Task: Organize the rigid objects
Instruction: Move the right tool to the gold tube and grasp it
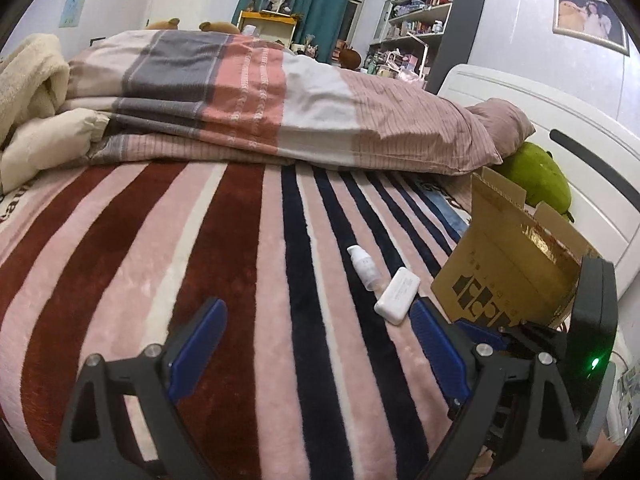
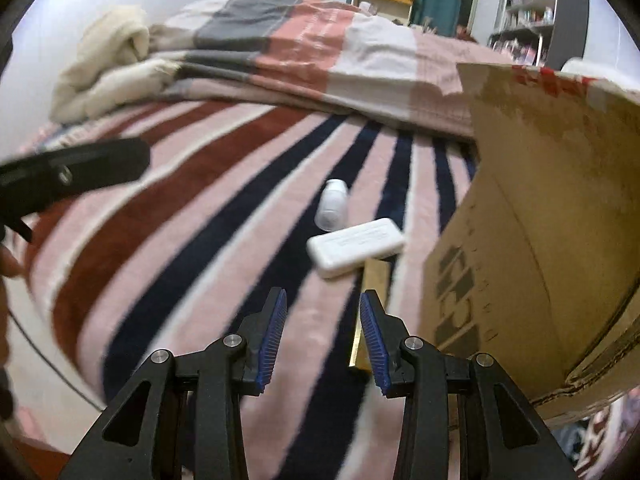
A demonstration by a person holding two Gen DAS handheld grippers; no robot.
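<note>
On the striped blanket [image 1: 248, 264] lie a small white bottle [image 1: 362, 266] and a white rectangular case [image 1: 398, 295], side by side. An open cardboard box [image 1: 508, 264] stands just to their right. My left gripper [image 1: 318, 312] hovers low over the blanket with its jaws wide open and nothing between them; the case lies just past its right fingertip. In the right wrist view the bottle [image 2: 332, 206] and the case [image 2: 356, 246] lie ahead of my right gripper [image 2: 323, 300], whose jaws are narrowly open and hold nothing. A slim gold box [image 2: 376, 276] lies partly behind its right finger.
The cardboard box [image 2: 540, 220] fills the right side. A folded patchwork duvet [image 1: 256, 96] and a cream blanket [image 1: 32, 92] lie across the far bed. A green plush [image 1: 536, 180] rests against the white headboard [image 1: 560, 128]. The left gripper's body [image 2: 72, 176] reaches in from the left.
</note>
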